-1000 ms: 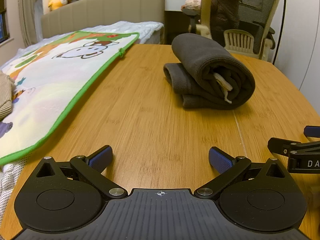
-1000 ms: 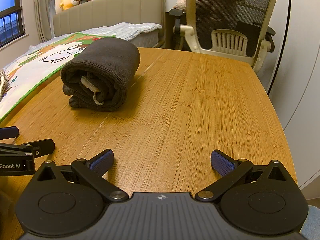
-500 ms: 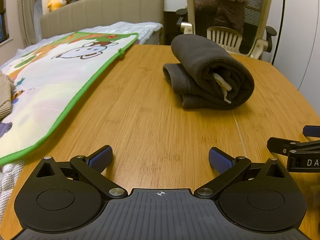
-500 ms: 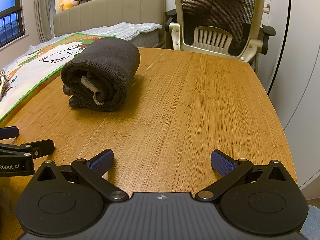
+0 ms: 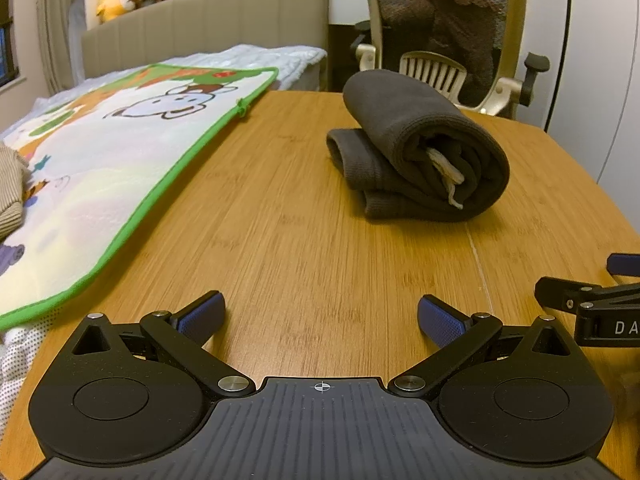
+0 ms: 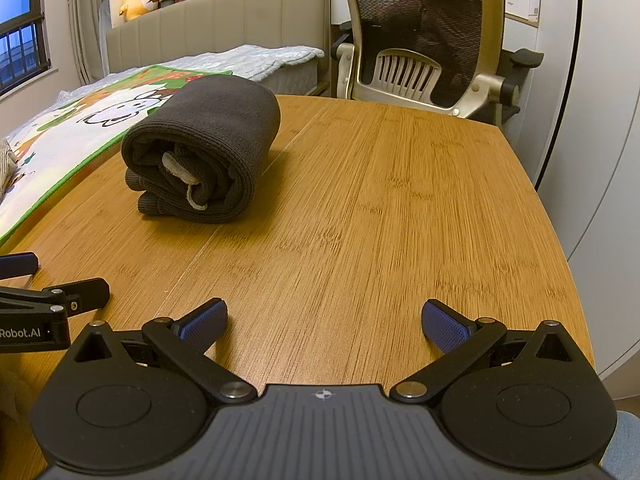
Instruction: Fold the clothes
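Currently, both claws stand idle above the wooden bench [image 5: 304, 216]. The left claw [image 5: 320, 316] has its jaws spread wide apart and holds nothing. The right claw [image 6: 324, 320] is likewise spread wide and empty. Each claw shows at the edge of the other's view, so the two sit side by side near the front edge of the bench.

The dark grey garment [image 5: 420, 160] lies on the bench ahead of both claws, well apart from either. It is folded over into a compact bundle, with a rounded outer layer on top and flatter layers beneath. A pale drawstring [image 6: 184, 176] shows at its open end, which faces the claws.

A cartoon-printed mat [image 5: 120, 168] with a green border lies to the left, overlapping the bench edge. A striped beige cloth [image 5: 10, 196] rests on it at the far left.

Judging from the bundle's shape, the fold of this garment appears complete. The step in hand is probably a release and retreat. The next move likely calls for reaching left toward the striped cloth, or for setting the bundle aside.
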`<state>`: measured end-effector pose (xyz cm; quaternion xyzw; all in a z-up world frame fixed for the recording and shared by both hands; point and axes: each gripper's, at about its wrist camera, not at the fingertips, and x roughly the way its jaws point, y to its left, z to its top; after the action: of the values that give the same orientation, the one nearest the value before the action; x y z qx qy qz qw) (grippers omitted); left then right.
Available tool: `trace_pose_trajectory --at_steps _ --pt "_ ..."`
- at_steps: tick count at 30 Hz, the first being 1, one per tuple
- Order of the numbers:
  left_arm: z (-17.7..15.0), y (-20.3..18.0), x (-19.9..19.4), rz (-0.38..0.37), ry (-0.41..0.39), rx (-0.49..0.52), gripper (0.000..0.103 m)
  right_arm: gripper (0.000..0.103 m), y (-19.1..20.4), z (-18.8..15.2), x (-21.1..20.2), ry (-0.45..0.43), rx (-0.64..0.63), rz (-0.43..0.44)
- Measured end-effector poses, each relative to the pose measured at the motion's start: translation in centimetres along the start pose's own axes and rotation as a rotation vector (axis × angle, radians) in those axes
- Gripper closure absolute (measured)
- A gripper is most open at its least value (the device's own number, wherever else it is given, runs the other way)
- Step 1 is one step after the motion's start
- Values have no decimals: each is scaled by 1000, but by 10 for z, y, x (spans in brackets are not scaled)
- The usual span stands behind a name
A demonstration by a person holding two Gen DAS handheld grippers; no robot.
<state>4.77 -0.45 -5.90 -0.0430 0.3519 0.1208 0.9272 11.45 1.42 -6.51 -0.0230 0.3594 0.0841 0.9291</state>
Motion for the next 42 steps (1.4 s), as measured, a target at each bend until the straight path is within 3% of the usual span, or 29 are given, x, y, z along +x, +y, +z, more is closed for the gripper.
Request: trace_pose_trajectory --at_steps 36,42 --pt "1 -2 1 8 11 17 0 0 0 1 1 6 -11 6" --pt "5 0 2 -8 20 6 0 0 -6 7 6 8 -23 51"
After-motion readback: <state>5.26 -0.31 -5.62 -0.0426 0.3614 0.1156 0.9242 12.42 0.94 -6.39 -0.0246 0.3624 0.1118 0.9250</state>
